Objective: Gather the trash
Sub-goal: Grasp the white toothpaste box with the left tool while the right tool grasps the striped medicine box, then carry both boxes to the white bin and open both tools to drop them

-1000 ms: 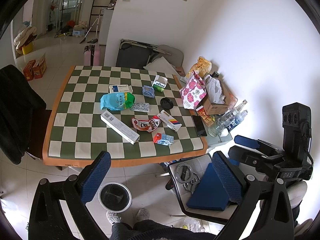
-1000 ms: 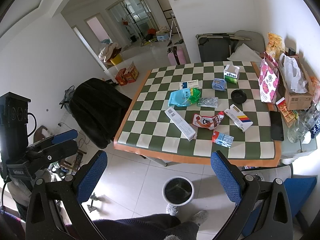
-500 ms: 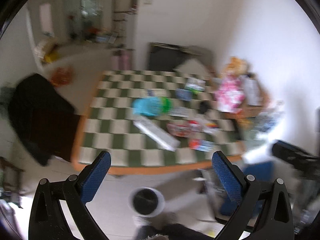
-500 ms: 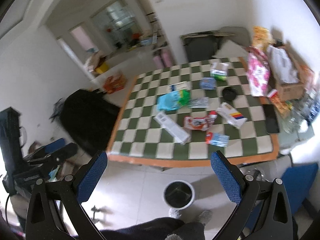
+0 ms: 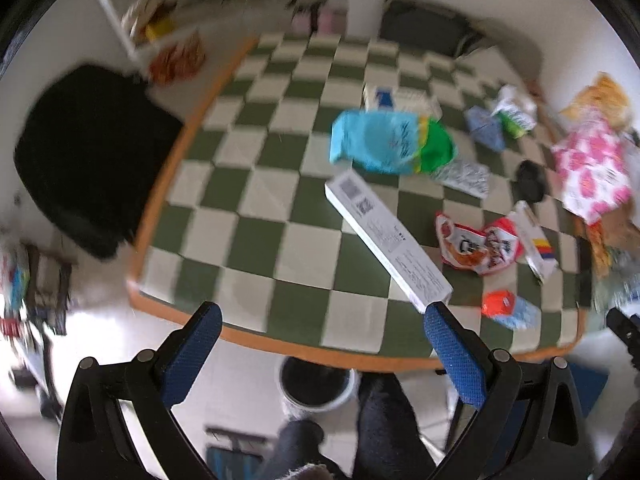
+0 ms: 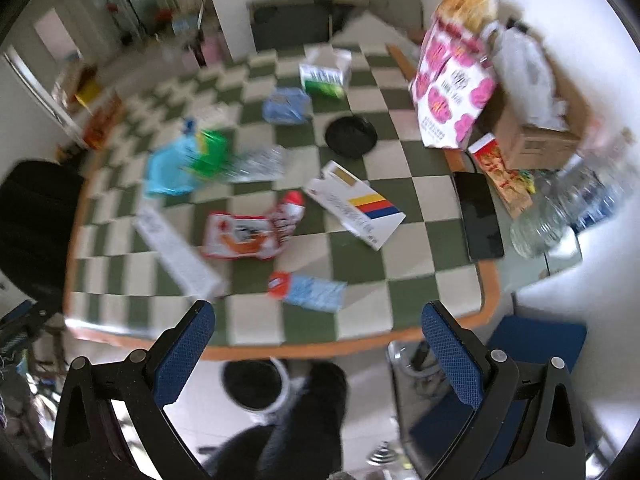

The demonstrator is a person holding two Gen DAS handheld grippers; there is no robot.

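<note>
Two grippers, both with their blue-padded fingers spread wide and nothing between them. The left gripper (image 5: pixel 320 344) and the right gripper (image 6: pixel 318 344) hang above the near orange edge of the checkered table (image 5: pixel 256 216), apart from all the trash on it.

Labels are mostly a lost cause because both views are smeared. The long white box (image 5: pixel 386 240) has two QR-style codes and blocks of small print, not readable. The white carton (image 6: pixel 354 210) has yellow, red and blue stripes plus tiny text I can't make out. The pink-and-white bag (image 6: pixel 452 84) has some printing too, also unreadable.

Taking the long white box as the landmark: it lies diagonally across the green and white squares, its near end just past the left gripper's right fingertip. Behind it sits the teal and green bag (image 5: pixel 390 142), with a foil blister pack (image 5: pixel 464 172) to that bag's right. To the box's right is the red and white wrapper (image 5: pixel 478 246), then the striped carton. Right of its near end lies the small orange and blue packet (image 5: pixel 508 310). A black round lid (image 6: pixel 351 136) sits farther back right.

Room-wise: white walls, pale tiled floor, a black-draped chair (image 5: pixel 88 152) left of the table, and a round trash bin (image 5: pixel 316 384) on the floor beyond the box's near end, beside the person's dark trouser leg (image 5: pixel 384 428).
</note>
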